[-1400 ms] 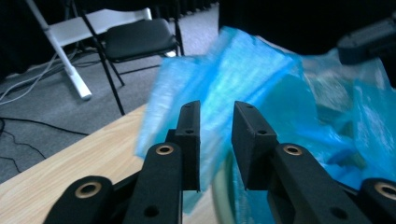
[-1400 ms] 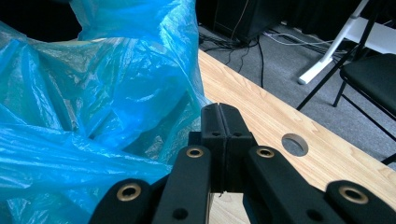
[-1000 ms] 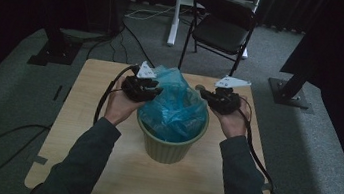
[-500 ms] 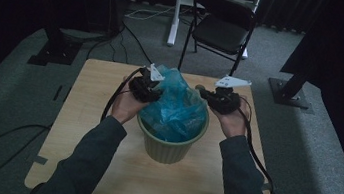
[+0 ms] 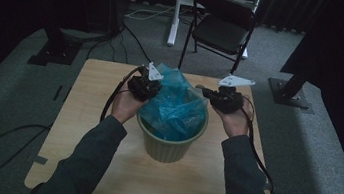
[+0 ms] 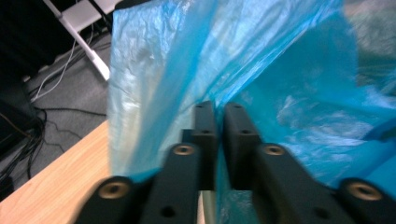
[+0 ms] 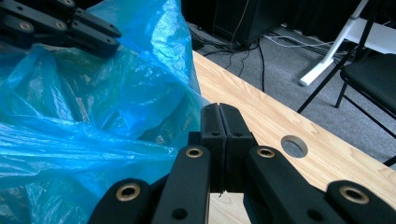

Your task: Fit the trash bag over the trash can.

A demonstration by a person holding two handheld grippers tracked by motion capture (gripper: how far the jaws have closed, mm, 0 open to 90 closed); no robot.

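We work at a pale wooden tabletop (image 5: 87, 116) with a ribbed, pale green bucket (image 5: 168, 144) in the middle of it, and a thin blue plastic bag (image 5: 176, 107) stuffed into the bucket, its loose upper part standing up above the rim. The bag lies between our two hands: the left tool (image 5: 145, 87) sits at the bag's left edge and the right tool (image 5: 220, 99) at its right edge, each just above the rim and about equally near. What the coming move seems to turn on is this: the bag's free edge rises up and away from us, while the rim it probably has to be drawn over lies lower and outward from each tool.

In the left gripper view the left tool (image 6: 218, 112) has just been closing, and its jaws now stand almost together with a fold of the blue film caught between them, so we judge it to be pinching the bag. In the right gripper view the right tool (image 7: 219, 112) has its jaws pressed flat together; the film bunches up against its left side, but we cannot see any sheet between the pads there, and we would not call it a grip.

The film is glossy, crinkled and half see-through, so it will likely slip and stretch rather than hold a shape. The bucket looks rigid, with upright ribs. A round hole (image 7: 294, 146) is cut in the wood beyond the right tool.
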